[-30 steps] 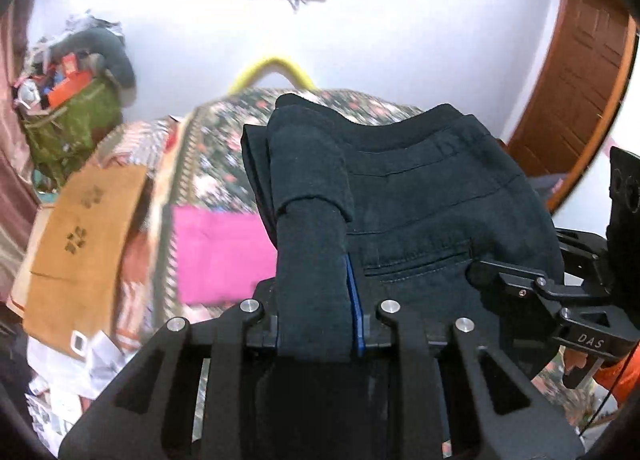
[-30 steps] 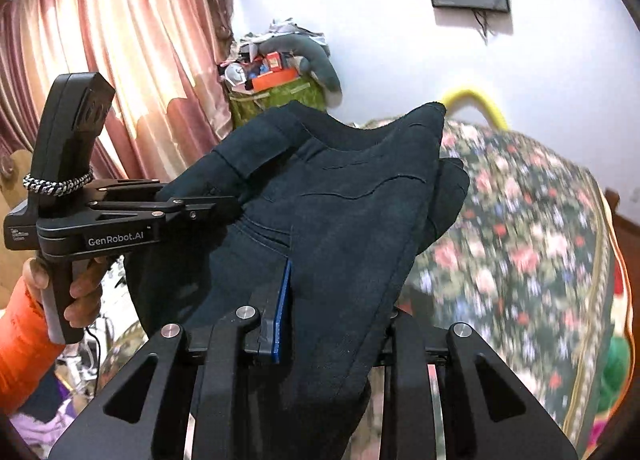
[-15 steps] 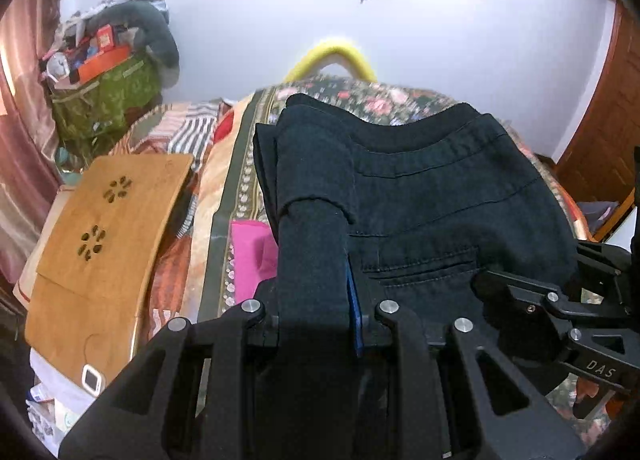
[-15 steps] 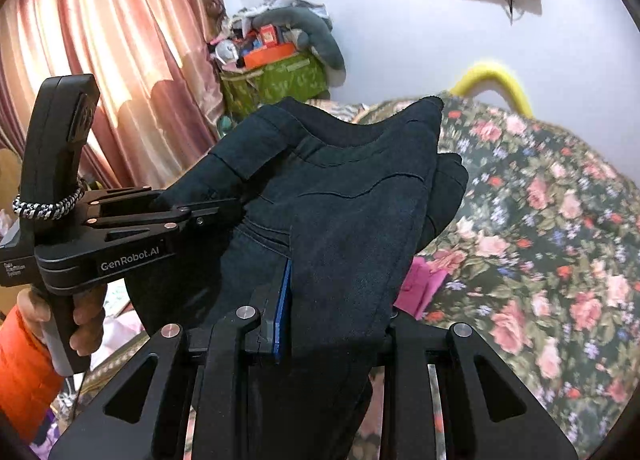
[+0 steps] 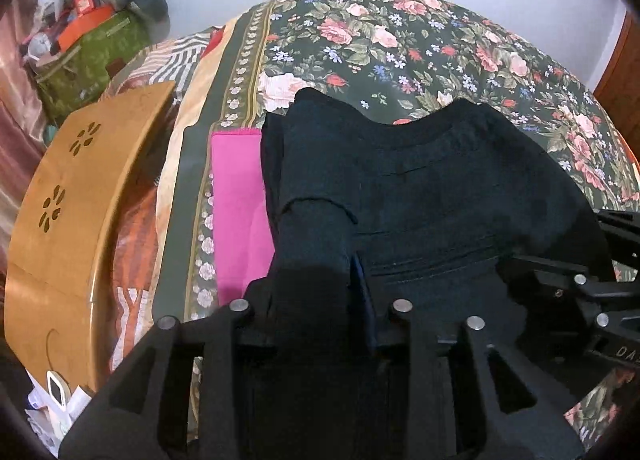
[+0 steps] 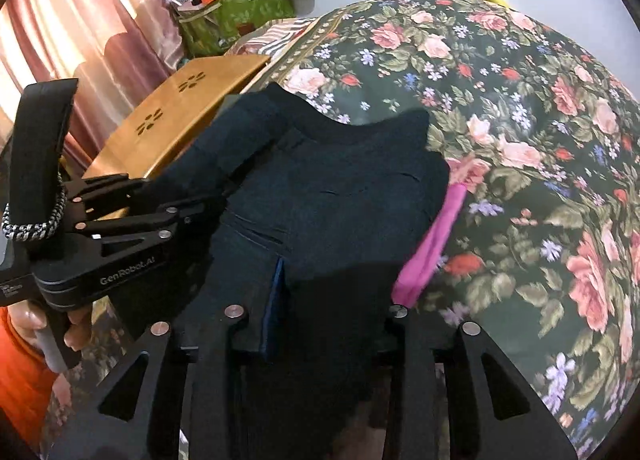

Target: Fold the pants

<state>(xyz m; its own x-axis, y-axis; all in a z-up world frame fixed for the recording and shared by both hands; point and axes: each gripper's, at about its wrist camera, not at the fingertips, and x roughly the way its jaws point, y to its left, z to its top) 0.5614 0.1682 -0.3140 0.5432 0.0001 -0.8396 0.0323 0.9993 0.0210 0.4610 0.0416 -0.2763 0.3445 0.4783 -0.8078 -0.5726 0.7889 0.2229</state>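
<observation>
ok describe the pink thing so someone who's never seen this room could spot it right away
Start at the bed with the dark floral bedspread. Near its bordered edge, on the side toward the wooden lap table, lies the pink cloth, flat and partly hidden under the black pants that both grippers hold. It is the only plain, bright magenta piece there; everything around it is patterned, black or wooden.

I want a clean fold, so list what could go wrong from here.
1. The pants hang bunched between the left gripper and right gripper, both jaws shut on thick folds. Laid down like this, they may crease or land uneven.
2. A pink cloth lies on the bed right under them. The pants may land on it or drag it.
3. A wooden board sits close on the left. A hanging edge might catch it.
</observation>
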